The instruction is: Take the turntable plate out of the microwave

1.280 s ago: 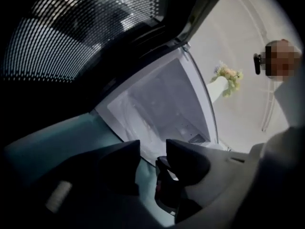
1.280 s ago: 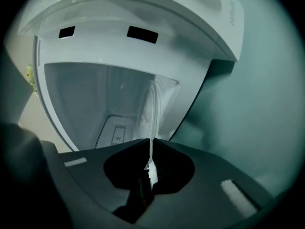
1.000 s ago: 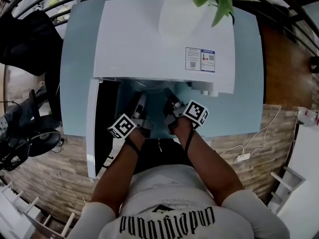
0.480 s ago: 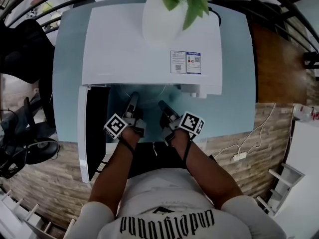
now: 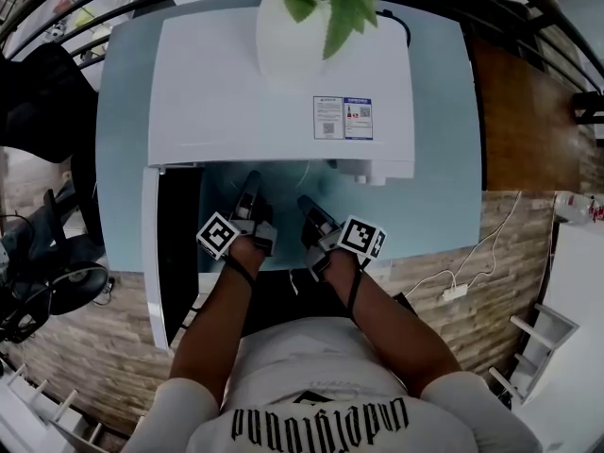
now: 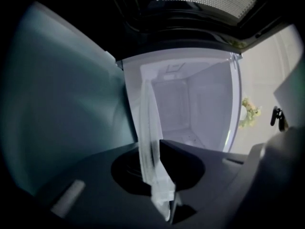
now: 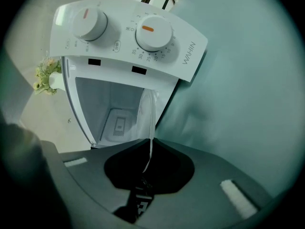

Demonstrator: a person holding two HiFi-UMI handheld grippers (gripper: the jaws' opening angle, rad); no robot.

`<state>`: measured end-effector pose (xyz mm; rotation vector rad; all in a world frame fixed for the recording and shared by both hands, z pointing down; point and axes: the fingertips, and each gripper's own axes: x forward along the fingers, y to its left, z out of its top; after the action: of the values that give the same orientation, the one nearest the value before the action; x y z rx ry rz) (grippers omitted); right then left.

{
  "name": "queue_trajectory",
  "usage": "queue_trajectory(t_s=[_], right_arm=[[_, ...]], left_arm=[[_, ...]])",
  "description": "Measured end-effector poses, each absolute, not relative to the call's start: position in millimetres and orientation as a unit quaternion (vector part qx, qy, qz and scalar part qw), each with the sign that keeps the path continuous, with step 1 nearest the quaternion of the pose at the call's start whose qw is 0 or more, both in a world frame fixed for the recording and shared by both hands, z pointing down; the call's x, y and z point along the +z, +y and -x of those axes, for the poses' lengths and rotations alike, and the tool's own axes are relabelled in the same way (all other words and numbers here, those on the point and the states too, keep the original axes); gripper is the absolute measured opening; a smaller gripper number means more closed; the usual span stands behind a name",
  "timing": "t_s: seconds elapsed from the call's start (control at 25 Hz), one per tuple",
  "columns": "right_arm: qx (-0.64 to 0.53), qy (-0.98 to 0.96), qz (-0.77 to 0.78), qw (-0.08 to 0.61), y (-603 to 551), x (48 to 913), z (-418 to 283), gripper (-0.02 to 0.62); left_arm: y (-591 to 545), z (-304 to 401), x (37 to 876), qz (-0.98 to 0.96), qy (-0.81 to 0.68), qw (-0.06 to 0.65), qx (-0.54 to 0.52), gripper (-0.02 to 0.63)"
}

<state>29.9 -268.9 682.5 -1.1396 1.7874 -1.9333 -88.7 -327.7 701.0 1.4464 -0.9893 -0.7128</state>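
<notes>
The glass turntable plate (image 5: 280, 189) hangs level just in front of the open white microwave (image 5: 274, 92), half out of its mouth. My left gripper (image 5: 250, 185) holds its left rim; the jaws have just been closing and now pinch the clear edge (image 6: 147, 128), seen edge-on between them at the left gripper (image 6: 155, 151). My right gripper (image 5: 307, 204) is shut on the plate's right rim (image 7: 147, 113), the thin glass running into the closed jaws of the right gripper (image 7: 150, 144). The bare microwave cavity (image 6: 200, 104) lies behind the plate.
The microwave door (image 5: 151, 253) stands swung open at the left, close to my left arm. A white vase with a plant (image 5: 288, 26) sits on top of the microwave. The light blue table (image 5: 444, 159) carries it. Two dials (image 7: 151, 32) are on the control panel.
Both grippers have drawn back a little from the microwave's mouth toward the person, bringing the plate with them. The left gripper has rolled slightly.
</notes>
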Motion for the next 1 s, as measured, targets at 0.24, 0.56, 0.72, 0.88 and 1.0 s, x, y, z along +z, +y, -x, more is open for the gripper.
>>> queue_trajectory(t_s=[0.24,0.56,0.72,0.88,1.0], right_arm=[[-0.666,0.623,0.387,0.136,-268.4,680.4,-29.9,0.020],[-0.658,0.640,0.374,0.134,-264.3,672.4,-30.3,0.020],[-0.654,0.650,0.364,0.132,-259.6,665.4,-31.6,0.020],[-0.653,0.658,0.352,0.129,-250.7,658.7,-33.2,0.020],[-0.653,0.662,0.345,0.124,-241.3,655.6,-35.7,0.020]], left_arm=[[-328.5,88.5,693.1,-0.619,-0.403,0.580,-0.344,0.080],[-322.0,88.6,683.7,-0.614,-0.387,0.575,-0.377,0.075],[-315.5,88.0,676.7,-0.615,-0.386,0.570,-0.385,0.075],[-303.9,86.7,668.5,-0.613,-0.386,0.565,-0.396,0.075],[-292.8,85.2,664.9,-0.611,-0.390,0.560,-0.401,0.075]])
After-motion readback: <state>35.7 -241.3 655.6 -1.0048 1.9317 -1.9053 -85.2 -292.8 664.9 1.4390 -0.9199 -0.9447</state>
